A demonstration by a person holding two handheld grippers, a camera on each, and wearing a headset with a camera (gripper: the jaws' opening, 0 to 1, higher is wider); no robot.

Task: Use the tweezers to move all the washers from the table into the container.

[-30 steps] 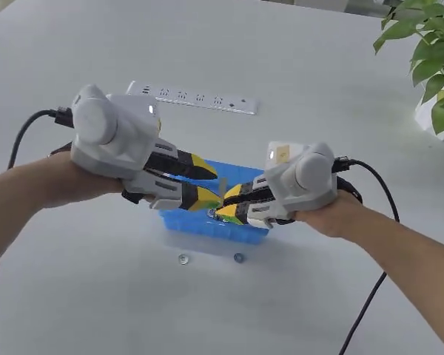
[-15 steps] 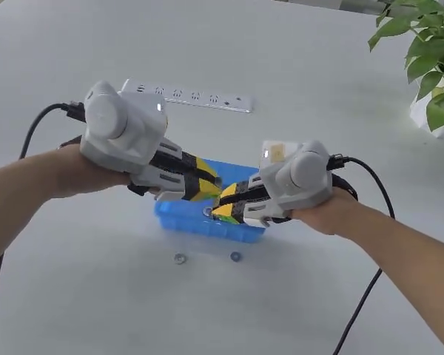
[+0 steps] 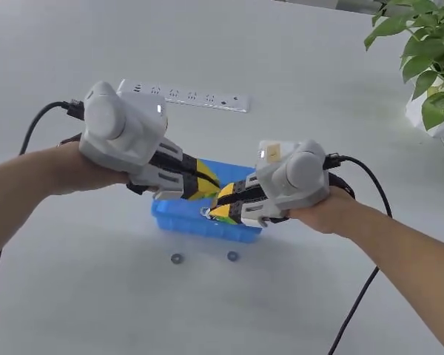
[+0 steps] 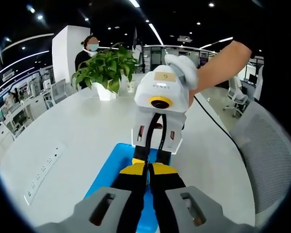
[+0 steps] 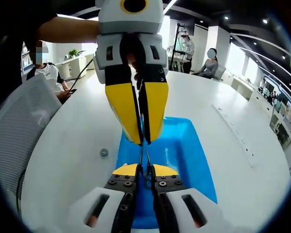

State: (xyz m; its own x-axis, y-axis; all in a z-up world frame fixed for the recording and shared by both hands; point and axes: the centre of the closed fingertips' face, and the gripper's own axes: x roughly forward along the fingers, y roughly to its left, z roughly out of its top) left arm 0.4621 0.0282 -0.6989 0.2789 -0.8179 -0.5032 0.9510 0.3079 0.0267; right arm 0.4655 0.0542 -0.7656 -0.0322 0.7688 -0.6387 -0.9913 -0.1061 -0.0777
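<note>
Left gripper (image 4: 146, 167) and right gripper (image 5: 144, 169) are meeting tip to tip above a blue container (image 3: 179, 216) on a white table (image 3: 296, 81), each one gripped in a person's hand. Both are pressing their yellow-tipped jaws nearly together. In the right gripper view a thin pair of tweezers (image 5: 144, 154) is running from between the left gripper's jaws down into the right gripper's own jaws, so both appear to be pinching it at once. The tweezers are hanging over the open container, near its front wall.

Two washers (image 3: 177, 258) are lying on the table just in front of the container, apart from each other and clear of its wall; the second one (image 3: 232, 256) is sitting to the right of the first. A white power strip (image 3: 185, 96) is lying on the table beyond the container, and a leafy potted plant (image 3: 422, 59) is standing at the far right edge of the table.
</note>
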